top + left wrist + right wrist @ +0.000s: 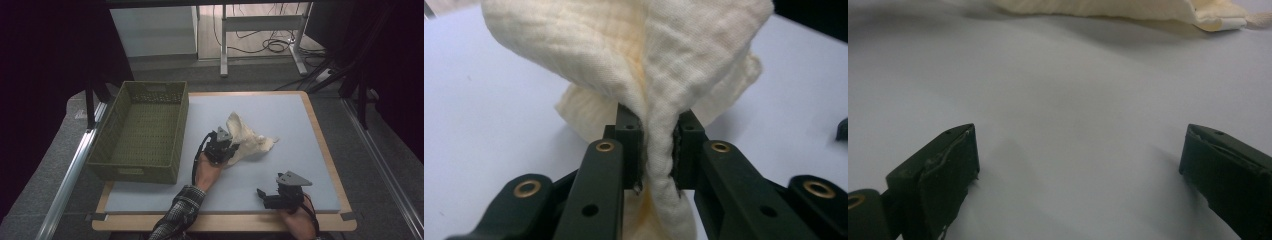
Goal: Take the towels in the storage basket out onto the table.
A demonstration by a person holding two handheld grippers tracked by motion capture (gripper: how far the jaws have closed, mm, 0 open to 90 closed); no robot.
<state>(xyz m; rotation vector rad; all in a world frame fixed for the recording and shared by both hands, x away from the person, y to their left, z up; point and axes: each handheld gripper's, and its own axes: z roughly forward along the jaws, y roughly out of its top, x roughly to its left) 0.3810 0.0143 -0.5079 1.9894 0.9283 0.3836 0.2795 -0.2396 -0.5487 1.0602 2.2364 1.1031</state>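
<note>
While the cloth (248, 138) is being kept bunched up mid-table beside the green basket (141, 131), the left gripper (223, 145) is being seen from above pinching its near edge. Up close, a fold of cloth (659, 100) is being squeezed between narrow jaws, so slipping out is being risked if that thin grip loosens. Over on the right gripper (1078, 160), jaws are being held wide over bare table (1063, 100), nothing gripped.

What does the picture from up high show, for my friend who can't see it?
The left gripper pinches a crumpled cream cloth on a pale blue mat. A green basket sits left of it, and the right gripper rests open nearby.
</note>
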